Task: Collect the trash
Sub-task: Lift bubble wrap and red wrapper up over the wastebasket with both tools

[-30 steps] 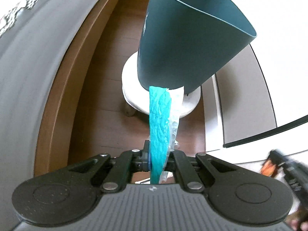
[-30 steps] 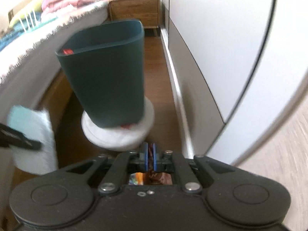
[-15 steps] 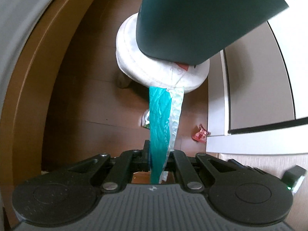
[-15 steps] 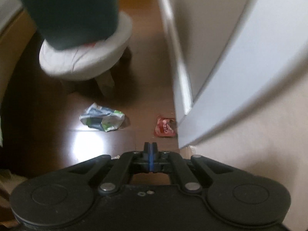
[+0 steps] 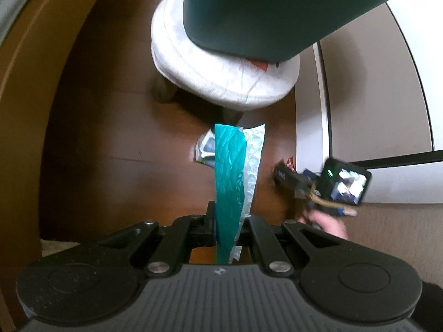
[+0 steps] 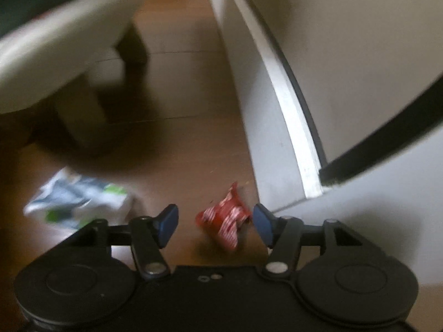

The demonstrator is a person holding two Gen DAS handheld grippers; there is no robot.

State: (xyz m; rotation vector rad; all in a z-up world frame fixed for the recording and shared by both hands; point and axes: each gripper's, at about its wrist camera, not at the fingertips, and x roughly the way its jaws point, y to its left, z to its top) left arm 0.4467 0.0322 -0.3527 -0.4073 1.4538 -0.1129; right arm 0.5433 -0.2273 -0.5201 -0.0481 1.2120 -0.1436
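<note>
Right wrist view: right gripper (image 6: 214,225) low over the brown wood floor (image 6: 193,110), jaws just spread apart and standing open, nothing pressed between the blue pads. Crumpled red-and-white striped wrapper (image 6: 223,220) on the floor, in line between the two open fingers, not yet pinched, close to the corner of the white wardrobe door (image 6: 277,127). Crumpled white, green and blue paper packet (image 6: 77,200) also on the floor, off to the left, near the leg of the round white padded stool (image 6: 55,41).

Left wrist view: left gripper (image 5: 228,221) clamped tight on a flat teal-and-clear plastic bag strip (image 5: 231,171), held up in front of the lens. Dark teal plastic bin (image 5: 271,11) standing on the stool, above both scraps. Inside of the bin out of sight, so no telling what already lies in it.

Judged progress: partway at best. Left to do: two scraps on the floor to lift, the red one apparently next, plus the held teal piece, all presumably bound for the bin.
</note>
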